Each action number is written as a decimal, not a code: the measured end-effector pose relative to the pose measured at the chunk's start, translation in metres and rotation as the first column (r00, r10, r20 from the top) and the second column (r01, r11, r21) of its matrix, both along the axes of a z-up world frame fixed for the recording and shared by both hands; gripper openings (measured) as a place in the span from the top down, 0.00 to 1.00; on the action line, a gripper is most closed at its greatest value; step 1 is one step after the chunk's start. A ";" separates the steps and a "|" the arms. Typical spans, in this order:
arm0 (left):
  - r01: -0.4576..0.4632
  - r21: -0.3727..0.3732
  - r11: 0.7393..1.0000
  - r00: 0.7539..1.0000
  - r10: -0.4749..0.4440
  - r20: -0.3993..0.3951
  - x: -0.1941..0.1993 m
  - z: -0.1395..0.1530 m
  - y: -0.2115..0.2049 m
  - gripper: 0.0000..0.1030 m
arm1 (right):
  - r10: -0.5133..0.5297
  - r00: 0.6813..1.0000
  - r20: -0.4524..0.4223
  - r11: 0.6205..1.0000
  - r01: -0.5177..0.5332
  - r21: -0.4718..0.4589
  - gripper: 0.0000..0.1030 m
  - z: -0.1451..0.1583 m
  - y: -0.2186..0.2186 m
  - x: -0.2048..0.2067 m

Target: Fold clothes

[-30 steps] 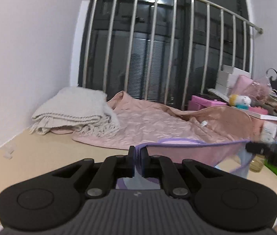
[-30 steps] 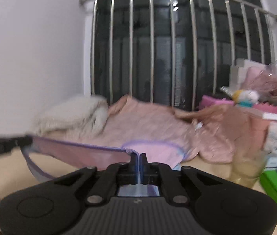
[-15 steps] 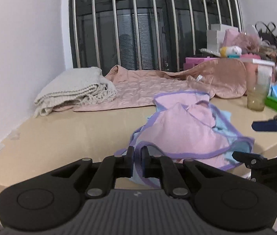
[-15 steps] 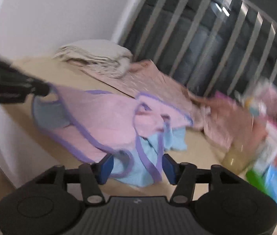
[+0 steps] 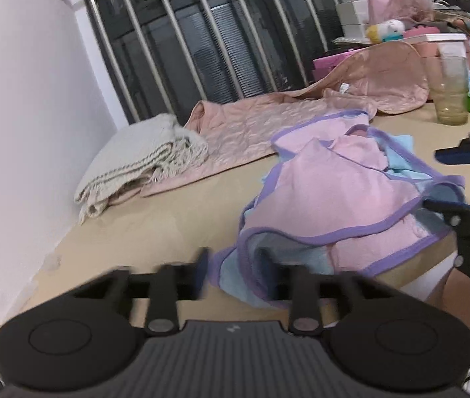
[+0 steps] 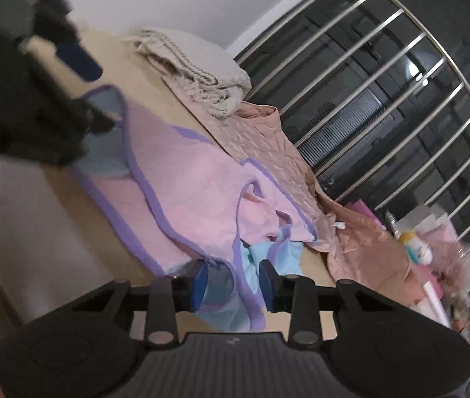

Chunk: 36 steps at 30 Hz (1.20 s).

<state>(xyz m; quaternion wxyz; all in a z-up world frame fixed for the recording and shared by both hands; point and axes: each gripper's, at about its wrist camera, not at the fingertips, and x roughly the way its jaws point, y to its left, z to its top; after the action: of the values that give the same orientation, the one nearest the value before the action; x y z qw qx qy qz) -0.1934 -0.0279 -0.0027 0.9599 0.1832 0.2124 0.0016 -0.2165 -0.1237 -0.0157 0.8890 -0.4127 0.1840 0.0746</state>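
Folding is barely begun: a knitted blanket (image 5: 142, 156) sits folded at left, the pink purple-trimmed garment (image 5: 328, 205) is laid rumpled at the table (image 5: 155, 219) edge. Left gripper (image 5: 235, 273) is opening, right gripper (image 6: 233, 280) closing; hem lies between both, unpinched.

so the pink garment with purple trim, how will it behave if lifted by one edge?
The pink garment probably goes floppy: it already lies rumpled and creased on the table. It likely weighs little, since the cloth looks thin. The loose layers, with blue lining showing near the right tongs, may slide apart and unfold.
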 end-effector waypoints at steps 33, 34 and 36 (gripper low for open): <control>-0.007 0.170 0.985 1.000 0.003 0.026 -0.015 -0.021 -0.014 0.94 | -0.063 0.997 -0.048 0.961 0.074 0.266 0.99 -0.001 -0.037 -0.007; 0.006 0.156 0.988 0.999 -0.012 0.041 -0.017 -0.016 -0.014 0.99 | -0.063 0.995 -0.071 0.950 0.082 0.301 0.99 0.003 -0.041 -0.006; 0.039 0.093 0.995 0.989 -0.051 0.138 -0.020 0.013 -0.008 0.99 | -0.052 0.995 -0.082 0.930 0.078 0.360 0.99 0.017 -0.046 -0.007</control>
<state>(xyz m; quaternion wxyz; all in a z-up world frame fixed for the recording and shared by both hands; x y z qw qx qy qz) -0.2137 -0.0359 0.0099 0.9629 0.2307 0.1401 0.0024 -0.2239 -0.1696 0.0014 0.9447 -0.2322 0.2121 0.0924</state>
